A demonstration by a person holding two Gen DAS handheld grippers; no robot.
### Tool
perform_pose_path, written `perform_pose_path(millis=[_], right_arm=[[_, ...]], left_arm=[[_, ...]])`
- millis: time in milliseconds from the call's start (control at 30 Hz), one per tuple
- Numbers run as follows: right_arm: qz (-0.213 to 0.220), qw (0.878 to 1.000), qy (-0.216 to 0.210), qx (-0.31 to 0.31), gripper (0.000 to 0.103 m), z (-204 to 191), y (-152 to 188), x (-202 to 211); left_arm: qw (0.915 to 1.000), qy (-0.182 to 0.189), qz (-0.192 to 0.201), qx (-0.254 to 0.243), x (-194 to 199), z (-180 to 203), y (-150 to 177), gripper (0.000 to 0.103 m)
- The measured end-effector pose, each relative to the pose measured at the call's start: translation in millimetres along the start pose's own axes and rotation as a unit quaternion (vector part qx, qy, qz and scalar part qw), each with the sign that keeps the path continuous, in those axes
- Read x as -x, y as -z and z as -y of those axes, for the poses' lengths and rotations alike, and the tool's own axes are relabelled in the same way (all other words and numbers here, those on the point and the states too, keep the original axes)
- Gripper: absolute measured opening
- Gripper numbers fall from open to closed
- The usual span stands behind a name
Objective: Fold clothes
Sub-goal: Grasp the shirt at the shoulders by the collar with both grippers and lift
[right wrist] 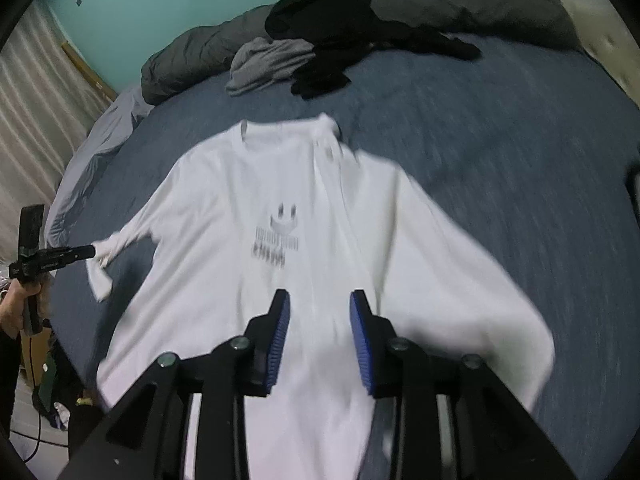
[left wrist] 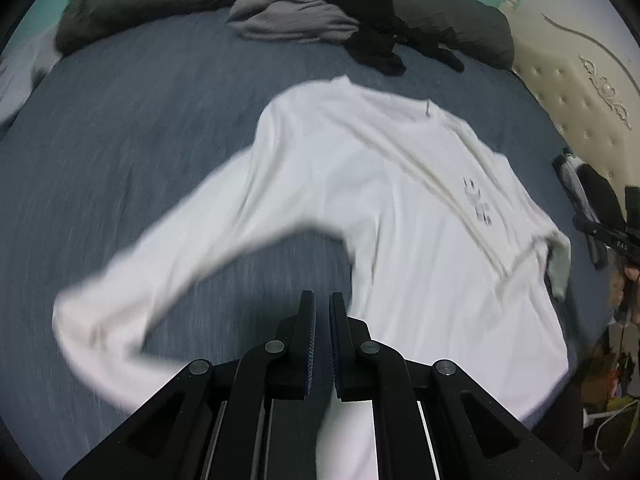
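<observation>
The white long-sleeved shirt (right wrist: 280, 264) lies spread print-up on the bed (right wrist: 500, 168), collar far, hem near, its long axis running away from both claws. The left claw (left wrist: 322, 300) has its jaws nearly together; the right-wrist view shows it at the left cuff (right wrist: 100, 254), though a grip cannot be confirmed. The right claw (right wrist: 320, 300) hangs apart, empty, over the lower body panel.
</observation>
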State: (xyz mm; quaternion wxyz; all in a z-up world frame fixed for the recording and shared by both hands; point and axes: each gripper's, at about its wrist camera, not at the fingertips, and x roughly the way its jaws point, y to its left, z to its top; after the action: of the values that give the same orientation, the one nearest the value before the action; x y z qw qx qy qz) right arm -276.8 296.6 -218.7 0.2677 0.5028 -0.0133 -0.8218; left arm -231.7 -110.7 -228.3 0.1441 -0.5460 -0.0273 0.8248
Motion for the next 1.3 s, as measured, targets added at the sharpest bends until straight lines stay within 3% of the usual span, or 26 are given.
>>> perform_pose_path(millis=[200, 500, 733, 1000, 1100, 1167, 1233, 1300], right_arm=[[0.004, 1.000, 0.006, 0.017, 0.036, 2.9, -67.4, -59.6], [-0.008, 0.999, 0.023, 0.037, 0.037, 8.1, -135.4, -131.1], [-0.031, 0.997, 0.037, 0.066, 0.037, 1.8, -163.0, -178.5], [-0.066, 0.991, 0.066, 0.094, 0.037, -2.5, -179.6, -221.1], [-0.052, 0.991, 0.067, 0.102, 0.010, -3.5, -181.2, -217.2], [-0.042, 0.991, 0.068, 0.108, 0.006, -4.2, -182.3, -214.5], [-0.032, 0.991, 0.068, 0.113, 0.004, -4.9, -183.5, -211.9], [-0.022, 0.990, 0.069, 0.118, 0.004, -5.6, -184.6, -209.3]], left_arm=[[0.9997, -0.009, 0.003, -0.022, -56.8, -5.6, -77.9, 0.010], [0.9996, -0.021, 0.007, -0.016, -117.1, -29.8, -154.1, 0.012], [0.9992, -0.034, 0.001, -0.019, -155.8, -41.3, -188.2, 0.012], [0.9991, -0.030, -0.009, -0.028, -190.0, -47.3, -204.6, 0.012], [0.9990, -0.027, -0.007, -0.034, -194.6, -46.1, -207.6, 0.012], [0.9984, -0.032, -0.006, -0.046, -194.7, -42.2, -207.3, 0.010], [0.9978, -0.029, -0.004, -0.059, -192.8, -37.0, -205.6, 0.000], [0.9974, -0.026, 0.000, -0.067, -189.5, -31.8, -203.4, 0.000]])
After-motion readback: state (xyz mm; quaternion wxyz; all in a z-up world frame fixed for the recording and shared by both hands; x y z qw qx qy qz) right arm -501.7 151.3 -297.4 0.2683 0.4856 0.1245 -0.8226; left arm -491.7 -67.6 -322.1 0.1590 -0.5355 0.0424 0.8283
